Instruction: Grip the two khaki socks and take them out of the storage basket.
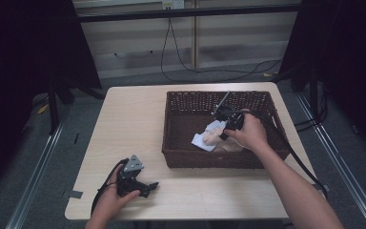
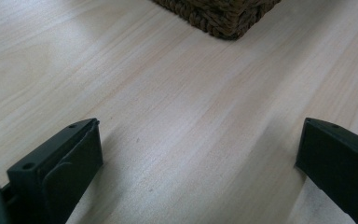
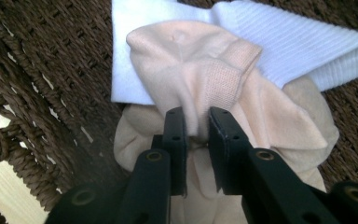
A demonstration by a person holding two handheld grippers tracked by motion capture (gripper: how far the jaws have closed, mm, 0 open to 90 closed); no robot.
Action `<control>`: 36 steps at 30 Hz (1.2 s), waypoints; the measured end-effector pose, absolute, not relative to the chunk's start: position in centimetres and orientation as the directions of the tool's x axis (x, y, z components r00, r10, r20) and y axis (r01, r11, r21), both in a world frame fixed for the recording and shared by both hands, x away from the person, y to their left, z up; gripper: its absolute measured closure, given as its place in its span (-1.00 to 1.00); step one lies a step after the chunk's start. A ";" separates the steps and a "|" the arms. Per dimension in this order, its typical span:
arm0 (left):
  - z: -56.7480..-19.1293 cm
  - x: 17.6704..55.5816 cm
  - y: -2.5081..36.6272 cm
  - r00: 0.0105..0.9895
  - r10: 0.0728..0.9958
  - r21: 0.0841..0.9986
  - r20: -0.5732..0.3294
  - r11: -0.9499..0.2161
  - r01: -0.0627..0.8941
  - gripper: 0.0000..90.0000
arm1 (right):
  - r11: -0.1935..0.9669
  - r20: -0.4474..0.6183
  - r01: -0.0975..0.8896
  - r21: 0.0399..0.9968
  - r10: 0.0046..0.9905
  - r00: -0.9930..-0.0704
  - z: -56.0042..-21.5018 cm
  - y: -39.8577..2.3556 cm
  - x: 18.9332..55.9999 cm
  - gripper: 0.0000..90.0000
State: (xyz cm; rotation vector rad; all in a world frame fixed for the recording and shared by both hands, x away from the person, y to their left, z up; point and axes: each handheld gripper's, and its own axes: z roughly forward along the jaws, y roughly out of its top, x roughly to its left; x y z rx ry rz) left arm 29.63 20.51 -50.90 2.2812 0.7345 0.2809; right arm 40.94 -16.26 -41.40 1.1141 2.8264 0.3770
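Note:
A dark woven basket [image 1: 176, 157] stands on the right half of the table. Inside it lie a white sock [image 1: 203, 140] and a pale pink sock [image 1: 212, 136]. In the right gripper view the pink sock [image 3: 200, 70] is bunched over the white sock [image 3: 289, 46], and my right gripper [image 3: 197, 128] is shut on a fold of the pink one. From above, my right gripper [image 1: 223, 133] reaches down into the basket. My left gripper [image 1: 150, 188] rests on the table near the front edge, and its jaws stand wide apart over bare wood [image 2: 200, 154].
The light wooden table [image 1: 124, 124] has free room on its left half. A corner of the basket [image 2: 223, 21] shows ahead of my left gripper. Black cables trail from both grippers; dark stands and curtains flank the table.

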 end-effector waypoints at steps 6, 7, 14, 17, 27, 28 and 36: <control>-50.9 29.6 20.5 0.811 0.585 0.696 -0.020 -0.574 0.431 -1.00 | 0.686 0.048 0.669 0.287 0.687 -0.725 -39.6 -17.3 40.8 0.75; -50.9 29.6 20.5 0.811 0.584 0.696 -0.017 -0.576 0.430 -1.00 | 0.677 0.055 0.675 0.294 0.693 -0.719 -39.1 -17.6 40.8 0.75; -51.0 29.6 20.4 0.811 0.585 0.697 -0.020 -0.574 0.431 -1.00 | 0.664 0.077 0.670 0.332 0.689 -0.721 -36.0 -19.1 40.1 0.76; -50.9 29.6 20.5 0.812 0.584 0.697 -0.014 -0.576 0.427 -1.00 | 0.644 0.104 0.683 0.344 0.697 -0.709 -34.9 -19.6 39.7 0.76; -50.9 29.6 20.5 0.811 0.585 0.698 -0.014 -0.575 0.427 -1.00 | 0.670 0.094 0.670 0.320 0.681 -0.726 -31.8 -20.7 38.9 0.76; -50.9 29.6 20.5 0.811 0.584 0.697 -0.015 -0.576 0.427 -1.00 | 0.668 0.097 0.672 0.319 0.682 -0.725 -31.6 -20.7 38.8 0.76; -50.9 29.6 20.5 0.811 0.585 0.697 -0.015 -0.575 0.428 -1.00 | 0.693 0.102 0.648 0.317 0.654 -0.749 -30.3 -20.8 37.9 0.76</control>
